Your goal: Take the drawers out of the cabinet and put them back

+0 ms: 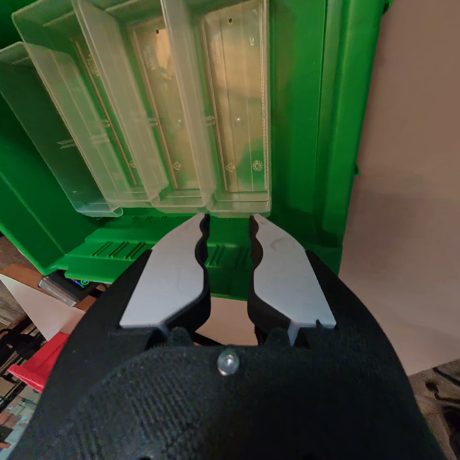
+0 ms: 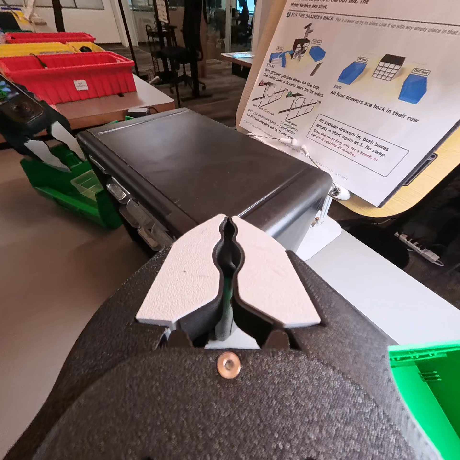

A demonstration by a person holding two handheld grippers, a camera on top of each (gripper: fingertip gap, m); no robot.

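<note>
In the left wrist view, several clear plastic drawers (image 1: 236,112) lean in a row inside a green bin (image 1: 311,124). My left gripper (image 1: 229,219) is open, and its fingertips (image 1: 256,221) reach the near end of the rightmost drawer. The drawer's rim hides the very tips, so contact is unclear. The left gripper also shows over that bin in the right wrist view (image 2: 47,151). My right gripper (image 2: 228,219) is shut with nothing visible between its pads. It sits at the near right corner of the black cabinet's top (image 2: 199,154). Drawer fronts (image 2: 129,206) line the cabinet's left face.
An instruction board (image 2: 348,87) stands behind the cabinet on the right, and a metal bracket (image 2: 323,211) sits at the cabinet's corner. A second green bin (image 2: 428,388) is at the lower right. Red bins (image 2: 74,74) stand on a far table. A small screened device (image 1: 69,288) lies by the left bin.
</note>
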